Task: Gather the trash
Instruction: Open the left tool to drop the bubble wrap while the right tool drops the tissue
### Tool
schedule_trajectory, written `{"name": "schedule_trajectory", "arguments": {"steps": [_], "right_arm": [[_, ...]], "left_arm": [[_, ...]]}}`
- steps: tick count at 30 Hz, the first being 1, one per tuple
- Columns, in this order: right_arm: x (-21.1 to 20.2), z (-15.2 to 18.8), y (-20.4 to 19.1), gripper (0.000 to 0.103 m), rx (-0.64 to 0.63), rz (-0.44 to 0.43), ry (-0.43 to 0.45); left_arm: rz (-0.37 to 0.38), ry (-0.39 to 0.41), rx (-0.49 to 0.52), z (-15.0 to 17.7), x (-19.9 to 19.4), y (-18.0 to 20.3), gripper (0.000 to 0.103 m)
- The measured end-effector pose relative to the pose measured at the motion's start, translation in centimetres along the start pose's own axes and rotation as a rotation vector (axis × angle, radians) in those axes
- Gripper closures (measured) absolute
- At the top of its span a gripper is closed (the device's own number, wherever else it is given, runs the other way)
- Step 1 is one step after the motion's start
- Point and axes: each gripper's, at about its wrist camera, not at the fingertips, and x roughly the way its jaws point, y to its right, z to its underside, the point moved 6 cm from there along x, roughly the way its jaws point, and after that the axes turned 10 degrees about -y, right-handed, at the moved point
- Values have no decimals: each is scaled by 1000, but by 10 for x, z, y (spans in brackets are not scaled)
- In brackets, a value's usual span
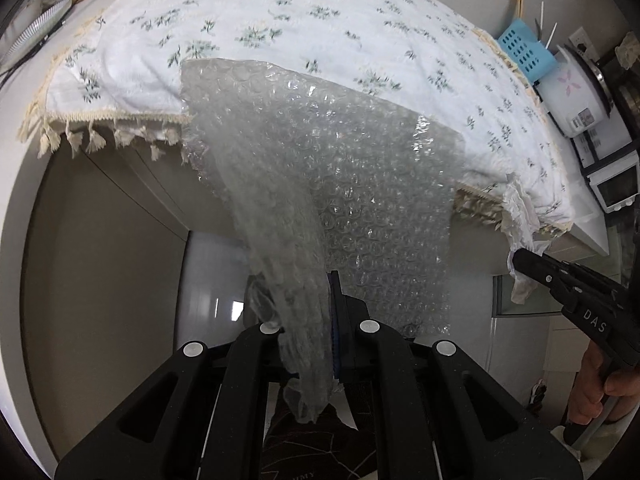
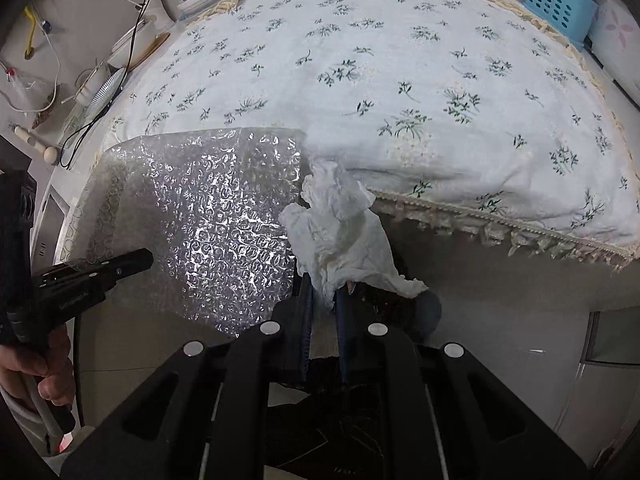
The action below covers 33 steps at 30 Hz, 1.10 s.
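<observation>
**Mia:** Two bits of trash were being held. The bubble wrap was big and see-through. Its top lay on the flowered cloth, and the rest hung down over the edge of the desk.

**Ben:** Who had it?

**Mia:** The left tool was clamped on a bunched-up part of the wrap, low down in front of the desk.

**Ben:** And the white thing?

**Mia:** That was a crumpled tissue. The right tool was pinching its bottom end. The tissue stuck up just beside the wrap, close to the fringe of the cloth.

**Ben:** What else was there?

**Mia:** A blue basket stood at the far corner of the cloth, next to a white pot with a pink flower on it. Some cords and small things lay on the other side.
</observation>
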Motion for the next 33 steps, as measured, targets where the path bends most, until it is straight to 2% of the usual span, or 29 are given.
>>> {"name": "schedule_trajectory", "arguments": {"steps": [22,29,33], "right_arm": [[96,17,31,93,22,-18,-140],[104,17,32,93,26,-14,-156],[105,16,35,92,30,-13,-158]], "left_arm": [[-119,-129,26,23,108,-2,96],[-148,-153,69,20,131,11,95],[-153,-146,96,20,139,21,90]]}}
